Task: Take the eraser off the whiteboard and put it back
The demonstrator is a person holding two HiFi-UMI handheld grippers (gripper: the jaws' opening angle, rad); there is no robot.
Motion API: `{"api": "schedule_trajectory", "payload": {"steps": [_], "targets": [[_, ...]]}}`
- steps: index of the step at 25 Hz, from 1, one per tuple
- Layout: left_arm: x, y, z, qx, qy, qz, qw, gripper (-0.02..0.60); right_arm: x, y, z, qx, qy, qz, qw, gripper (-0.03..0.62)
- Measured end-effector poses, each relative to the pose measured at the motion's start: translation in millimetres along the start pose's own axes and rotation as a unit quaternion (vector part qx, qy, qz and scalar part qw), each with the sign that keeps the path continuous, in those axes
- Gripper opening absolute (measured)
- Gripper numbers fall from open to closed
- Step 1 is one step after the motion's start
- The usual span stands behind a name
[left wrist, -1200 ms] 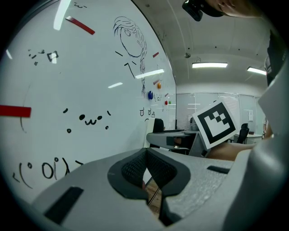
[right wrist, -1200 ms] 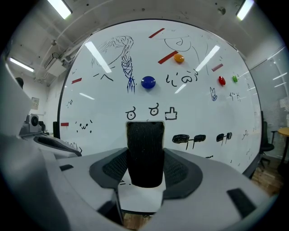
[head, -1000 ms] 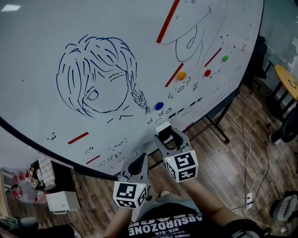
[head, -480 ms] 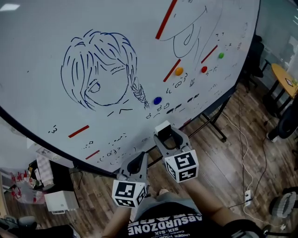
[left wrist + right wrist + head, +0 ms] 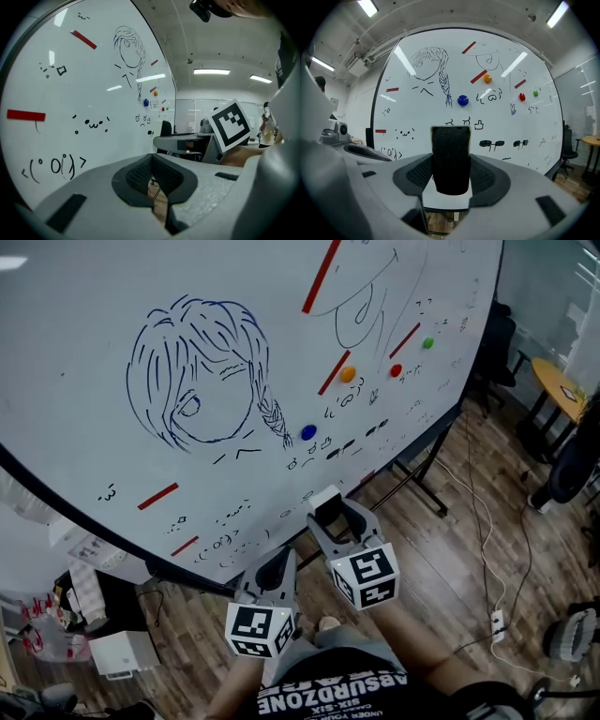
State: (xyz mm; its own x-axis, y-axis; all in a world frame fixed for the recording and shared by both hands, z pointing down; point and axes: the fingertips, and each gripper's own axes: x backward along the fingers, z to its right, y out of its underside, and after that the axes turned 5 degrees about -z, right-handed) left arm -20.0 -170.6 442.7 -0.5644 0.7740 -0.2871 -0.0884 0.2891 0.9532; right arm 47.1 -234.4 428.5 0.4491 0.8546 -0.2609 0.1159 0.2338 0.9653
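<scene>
Grips the eraser (image 5: 450, 157) tight in the right tongs (image 5: 450, 174), black felt side up. Holds it off the whiteboard (image 5: 234, 296), in front of its lower edge. Has the left tongs (image 5: 152, 185) pressed together, empty, just beside. Faces a drawn girl's head (image 5: 202, 381) and a blue magnet (image 5: 308, 431).

Eraser (image 5: 450, 159) (white, black felt) stands upright, apart from the whiteboard (image 5: 75, 296).

1. The right tongs (image 5: 450, 174) are clamped on the eraser (image 5: 450, 157), black felt above a white body.
2. Ahead stands the whiteboard (image 5: 506, 126), with doodles and red strips.
3. On it sit blue (image 5: 462, 100), orange (image 5: 487, 78), red (image 5: 521, 96) and green (image 5: 536, 93) magnets.
</scene>
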Motion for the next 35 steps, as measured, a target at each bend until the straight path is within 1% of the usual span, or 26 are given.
{"api": "schedule_trajectory", "payload": {"steps": [9,21,27,35], "targets": [[16,3,3,0.008,0.011,-0.001,0.9999,0.005,20,3,-15,0.001,0.010,-0.009,1.000,0.229],[31,1,2,0.003,0.021,-0.006,0.9998,0.005,39,3,-28,-0.020,0.019,-0.010,1.000,0.229],[32,-4,5,-0.002,0.028,-0.004,0.9996,0.005,49,5,-28,-0.038,0.023,-0.011,0.999,0.230],[35,-4,9,-0.003,0.032,-0.001,0.9995,0.005,65,15,-33,-0.045,0.024,-0.019,0.999,0.232]]}}
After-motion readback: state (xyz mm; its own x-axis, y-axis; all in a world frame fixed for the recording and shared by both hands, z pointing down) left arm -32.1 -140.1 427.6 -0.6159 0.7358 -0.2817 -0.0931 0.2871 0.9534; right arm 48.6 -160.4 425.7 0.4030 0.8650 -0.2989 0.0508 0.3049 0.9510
